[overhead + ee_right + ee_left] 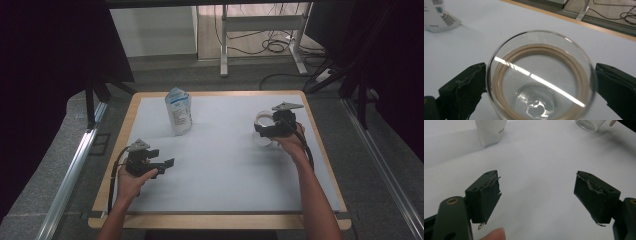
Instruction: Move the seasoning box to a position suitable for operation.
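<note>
White table (225,170): pouch (178,111) label print blurred, unreadable; glass (541,77) unmarked.

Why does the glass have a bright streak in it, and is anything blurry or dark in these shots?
Right gripper view: the streak across the glass is glare from a light above, and the close rim bulges. Left gripper view: the fingertip at the bottom is blurred, and the pouch casts a soft shadow. High view: the table is evenly lit, with dark surroundings.

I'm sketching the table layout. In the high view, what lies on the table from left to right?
Left tool, held open in the person's left hand → white pouch, standing upright → glass jar, between the jaws of the right tool at the right.
</note>
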